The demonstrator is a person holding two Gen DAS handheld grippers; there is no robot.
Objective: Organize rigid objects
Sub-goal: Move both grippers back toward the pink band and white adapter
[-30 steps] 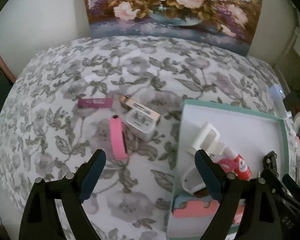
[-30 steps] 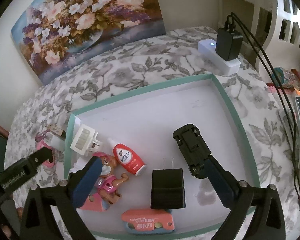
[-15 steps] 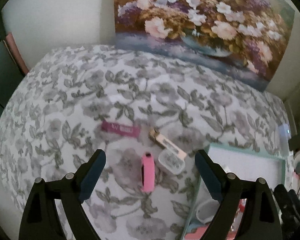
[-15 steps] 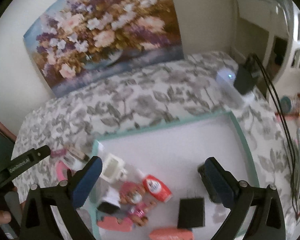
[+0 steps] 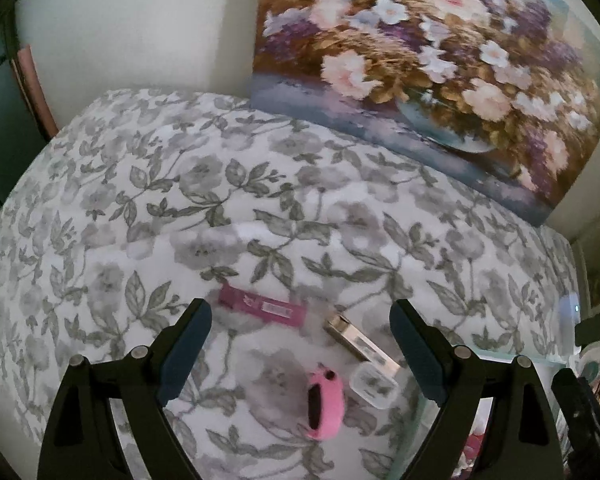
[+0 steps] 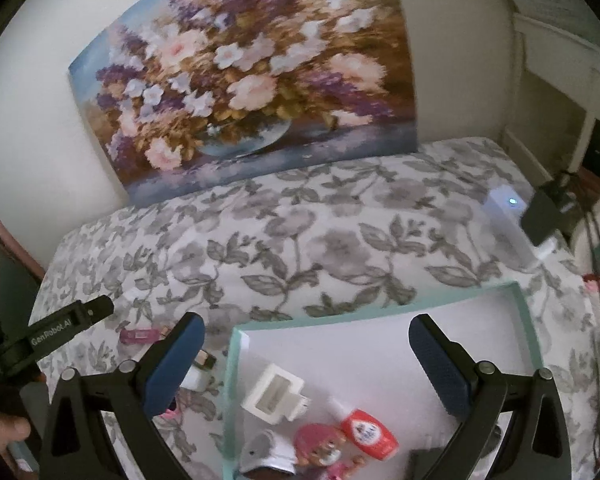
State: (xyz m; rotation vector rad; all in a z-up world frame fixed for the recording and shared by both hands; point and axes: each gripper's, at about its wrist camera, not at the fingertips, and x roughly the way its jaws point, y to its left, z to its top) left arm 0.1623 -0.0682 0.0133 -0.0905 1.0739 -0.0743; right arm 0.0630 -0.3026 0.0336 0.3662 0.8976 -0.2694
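Note:
On the floral cloth lie a magenta bar (image 5: 261, 306), a gold flat stick (image 5: 360, 343), a pink case (image 5: 325, 407) and a small clear box (image 5: 374, 385). My left gripper (image 5: 300, 346) is open and empty above them. A teal-rimmed white tray (image 6: 384, 318) holds a white charger (image 6: 275, 393), a red bottle (image 6: 366, 432) and a pink doll (image 6: 320, 446). My right gripper (image 6: 306, 360) is open and empty above the tray's left part. The magenta bar (image 6: 138, 335) also shows left of the tray.
A flower painting (image 5: 440, 68) leans on the wall behind the table. A white power strip (image 6: 512, 224) with a black adapter (image 6: 542, 220) and cables sits at the right edge. The left gripper's body (image 6: 52, 332) shows at the left.
Both grippers have pulled back and tilted up, so more wall and painting shows. The black car and black adapter in the tray have dropped out of the right view.

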